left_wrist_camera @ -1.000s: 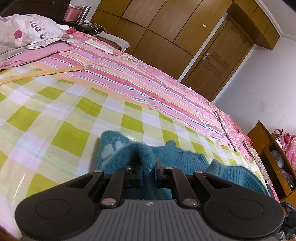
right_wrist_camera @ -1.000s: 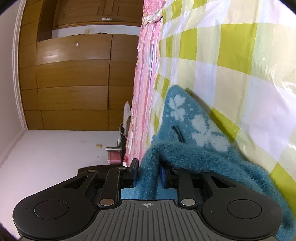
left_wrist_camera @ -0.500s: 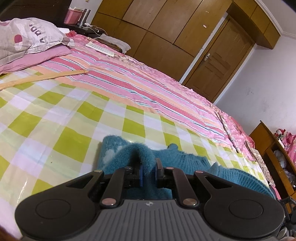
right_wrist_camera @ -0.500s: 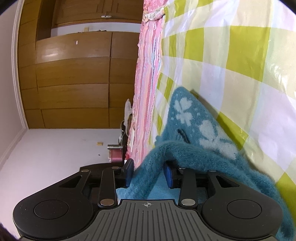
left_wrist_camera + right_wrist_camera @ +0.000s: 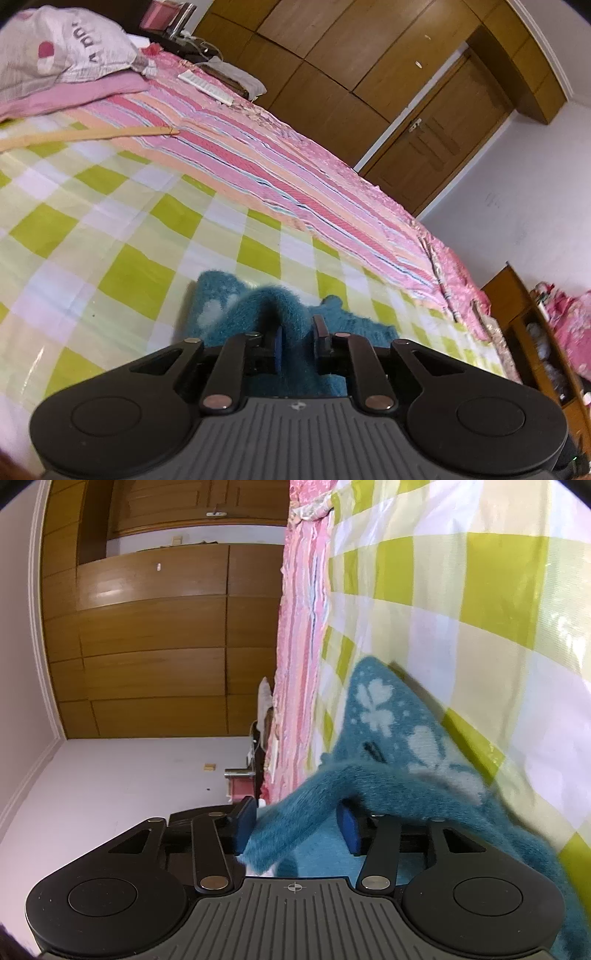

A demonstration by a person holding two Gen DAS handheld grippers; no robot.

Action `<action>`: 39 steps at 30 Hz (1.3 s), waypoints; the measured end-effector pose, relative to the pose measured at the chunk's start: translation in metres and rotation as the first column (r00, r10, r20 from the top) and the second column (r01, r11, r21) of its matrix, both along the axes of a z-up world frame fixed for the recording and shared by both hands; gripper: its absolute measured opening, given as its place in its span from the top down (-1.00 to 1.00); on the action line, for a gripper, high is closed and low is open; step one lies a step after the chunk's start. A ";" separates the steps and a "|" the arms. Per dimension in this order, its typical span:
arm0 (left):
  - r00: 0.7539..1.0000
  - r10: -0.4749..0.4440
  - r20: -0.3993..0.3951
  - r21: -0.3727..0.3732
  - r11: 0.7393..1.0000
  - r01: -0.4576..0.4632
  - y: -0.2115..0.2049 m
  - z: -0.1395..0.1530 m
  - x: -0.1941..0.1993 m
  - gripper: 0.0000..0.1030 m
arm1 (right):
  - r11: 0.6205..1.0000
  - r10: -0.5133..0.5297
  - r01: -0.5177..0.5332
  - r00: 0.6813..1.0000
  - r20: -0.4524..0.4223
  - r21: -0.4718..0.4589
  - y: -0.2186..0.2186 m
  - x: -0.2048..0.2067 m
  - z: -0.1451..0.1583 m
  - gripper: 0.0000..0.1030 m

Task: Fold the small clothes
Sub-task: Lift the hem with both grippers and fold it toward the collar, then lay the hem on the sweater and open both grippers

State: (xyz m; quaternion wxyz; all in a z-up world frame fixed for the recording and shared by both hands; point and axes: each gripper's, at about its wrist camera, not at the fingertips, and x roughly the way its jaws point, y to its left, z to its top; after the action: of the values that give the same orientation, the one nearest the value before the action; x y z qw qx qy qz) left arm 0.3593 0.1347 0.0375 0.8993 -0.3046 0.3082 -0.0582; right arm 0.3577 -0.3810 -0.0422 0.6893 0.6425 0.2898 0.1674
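Observation:
A fuzzy teal sweater [image 5: 236, 306] with pale flower marks lies on the green-and-white checked cloth [image 5: 110, 229] on the bed. My left gripper [image 5: 298, 341] has its jaws a little apart with a fold of the sweater between them. In the right wrist view the sweater [image 5: 388, 731] shows its flower pattern. My right gripper [image 5: 295, 827] is open wide and a loose fold of sweater drapes between its blue pads [image 5: 347, 830] without being pinched.
A pink striped bedspread [image 5: 295, 173] covers the far side of the bed. Pillows [image 5: 62, 51] lie at the back left, with a long wooden stick [image 5: 92, 134] and a remote [image 5: 205, 83] nearby. Wooden wardrobes [image 5: 351, 62] and a door stand behind; a shelf [image 5: 535, 332] stands right.
My right gripper has opened from shut on the sweater to wide open, and the fold has gone slack. My left gripper's jaws have parted slightly. The left view has drawn back a little.

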 end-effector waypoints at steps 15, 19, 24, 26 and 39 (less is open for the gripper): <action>0.999 0.016 -0.040 -0.130 0.991 -0.021 0.014 -0.005 0.005 0.55 | 0.999 0.029 -0.027 0.999 0.038 -0.040 0.003 0.005 0.008 -0.18; 0.999 0.006 -0.054 -0.128 0.992 -0.012 0.015 -0.002 0.009 0.49 | 1.000 0.008 -0.006 0.998 0.064 -0.029 -0.002 0.006 0.011 -0.23; 0.998 -0.013 -0.058 -0.036 0.999 0.011 0.004 0.007 0.012 0.49 | 0.998 0.011 -0.006 0.997 0.074 -0.065 -0.003 0.006 0.016 -0.23; 0.999 -0.015 -0.051 -0.077 0.997 0.011 0.009 0.008 0.012 0.48 | 0.995 0.013 -0.005 0.996 0.083 -0.103 -0.002 0.006 0.019 -0.23; 0.997 0.081 0.020 -0.022 0.997 -0.081 0.030 0.031 0.009 0.19 | 0.932 0.047 -0.008 0.994 0.098 -0.361 0.010 0.004 0.036 -0.23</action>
State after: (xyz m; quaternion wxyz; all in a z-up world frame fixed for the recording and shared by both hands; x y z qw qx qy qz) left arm 0.3679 0.1646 0.0689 0.9008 -0.3257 0.2858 -0.0282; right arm 0.3616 -0.3706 -0.0060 0.8073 0.4914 0.2879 0.1545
